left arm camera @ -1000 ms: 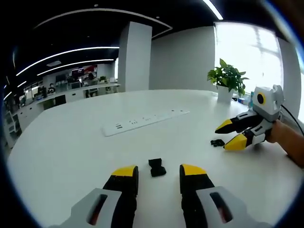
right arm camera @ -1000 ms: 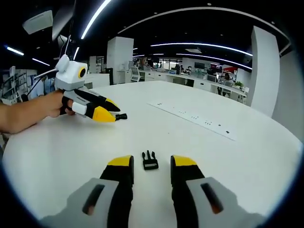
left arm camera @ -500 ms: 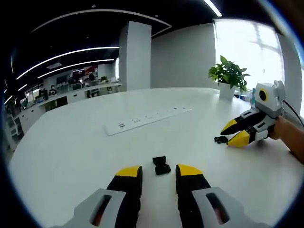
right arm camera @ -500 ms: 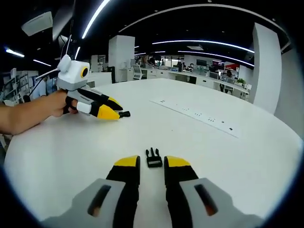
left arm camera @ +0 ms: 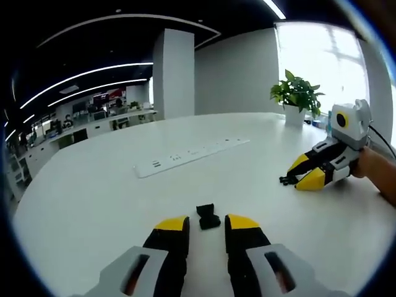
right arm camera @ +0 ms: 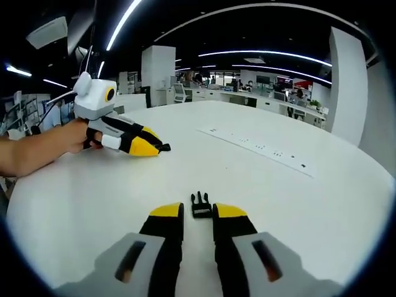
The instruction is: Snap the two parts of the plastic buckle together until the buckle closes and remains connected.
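I take the white power strip on the white table as my landmark. In the left gripper view, my left gripper sits low over the table on the near side of the strip, jaws narrowed but still apart, with the socket half of the buckle lying on the table just ahead of the yellow tips; nothing is clamped. Off the strip's right end, toward the potted plant, I see the right gripper.

In the right gripper view, that gripper's jaws are also narrowed with a gap, and the pronged half of the buckle lies on the table at the tips, on the near side of the strip. I cannot tell whether the tips touch it.
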A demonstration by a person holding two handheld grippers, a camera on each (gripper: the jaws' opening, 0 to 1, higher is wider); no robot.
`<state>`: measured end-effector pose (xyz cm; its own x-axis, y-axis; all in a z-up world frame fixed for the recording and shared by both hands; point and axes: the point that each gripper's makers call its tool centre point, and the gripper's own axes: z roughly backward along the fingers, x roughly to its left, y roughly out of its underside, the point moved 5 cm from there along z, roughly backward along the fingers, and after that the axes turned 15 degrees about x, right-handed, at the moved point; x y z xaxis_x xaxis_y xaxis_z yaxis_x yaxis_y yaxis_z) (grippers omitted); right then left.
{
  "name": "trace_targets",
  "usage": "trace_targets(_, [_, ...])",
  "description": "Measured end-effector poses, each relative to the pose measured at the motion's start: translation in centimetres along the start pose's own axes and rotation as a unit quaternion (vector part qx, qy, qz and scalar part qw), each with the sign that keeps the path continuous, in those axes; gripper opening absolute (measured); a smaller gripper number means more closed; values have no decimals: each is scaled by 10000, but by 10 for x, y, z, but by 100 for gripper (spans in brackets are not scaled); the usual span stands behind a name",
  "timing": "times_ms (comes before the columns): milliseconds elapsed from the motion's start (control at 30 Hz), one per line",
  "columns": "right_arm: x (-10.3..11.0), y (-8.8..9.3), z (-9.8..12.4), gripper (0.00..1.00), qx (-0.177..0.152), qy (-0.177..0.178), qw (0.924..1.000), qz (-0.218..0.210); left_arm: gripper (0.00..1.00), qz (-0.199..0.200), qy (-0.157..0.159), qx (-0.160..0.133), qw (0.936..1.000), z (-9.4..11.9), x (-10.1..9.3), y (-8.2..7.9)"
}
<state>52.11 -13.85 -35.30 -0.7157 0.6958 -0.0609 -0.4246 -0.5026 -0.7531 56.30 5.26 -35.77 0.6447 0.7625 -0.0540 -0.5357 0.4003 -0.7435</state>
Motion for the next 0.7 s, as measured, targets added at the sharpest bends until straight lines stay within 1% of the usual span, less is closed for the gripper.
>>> trace_targets(100, [-1, 0, -1, 16, 0, -4, 10000, -13, 17, -48, -64, 15, 10000, -1, 2, 0])
trace_targets(233, [-3, -1, -2, 17, -3, 47, 10000, -54, 17, -42, -74, 16, 10000, -2, 2, 0])
trace_targets(333, [-3, -2, -2, 15, 4, 59, 10000, -62, 18, -43, -94, 6, 9999, -3, 2, -1])
trace_targets(433, [-3, -3, -3, 12, -5, 36, 10000, -57, 17, -40, -74, 4, 10000, -4, 1, -1])
trace_targets(533, [-4, -3, -3, 12, -4, 3, 10000, -95, 13, -39, -72, 7, 10000, -4, 2, -1])
trace_targets(700, [-3, -3, -3, 12, 2, 19, 10000, -73, 13, -92, 18, -3, 10000, -4, 0, -1])
